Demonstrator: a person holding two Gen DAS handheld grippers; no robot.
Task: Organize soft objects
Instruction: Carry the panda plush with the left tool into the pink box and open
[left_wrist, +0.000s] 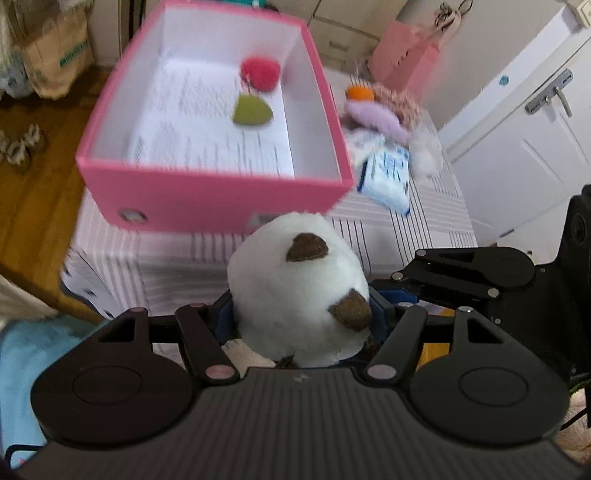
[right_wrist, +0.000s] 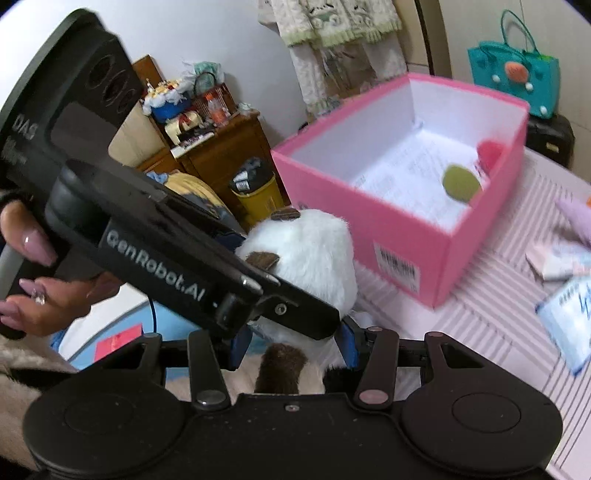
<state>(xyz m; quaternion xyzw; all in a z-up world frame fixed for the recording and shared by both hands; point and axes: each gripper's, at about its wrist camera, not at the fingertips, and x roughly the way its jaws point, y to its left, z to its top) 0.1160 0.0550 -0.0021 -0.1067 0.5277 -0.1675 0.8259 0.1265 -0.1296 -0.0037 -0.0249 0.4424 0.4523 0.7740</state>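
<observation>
A white plush toy (left_wrist: 295, 291) with brown ears hangs in front of the pink box (left_wrist: 214, 199), just off the near edge of the striped table (left_wrist: 424, 221). My left gripper (left_wrist: 301, 314) is shut on it, blue pads pressing both sides. My right gripper's fingers (left_wrist: 461, 275) reach in from the right. In the right wrist view, my right gripper (right_wrist: 295, 345) is shut on the plush toy's (right_wrist: 310, 243) lower part, and the hand-held left gripper (right_wrist: 277, 280) crosses above it. The box (right_wrist: 369, 221) holds a red pompom (left_wrist: 260, 72) and a green piece (left_wrist: 251, 109) on printed paper.
Right of the box lie a purple plush (left_wrist: 376, 116), an orange item (left_wrist: 360, 92) and a tissue packet (left_wrist: 388, 173). A white door (left_wrist: 517, 129) stands at the right. A wooden cabinet (right_wrist: 221, 147), a yellow bin (right_wrist: 258, 195) and a teal bag (right_wrist: 513, 70) stand beyond the table.
</observation>
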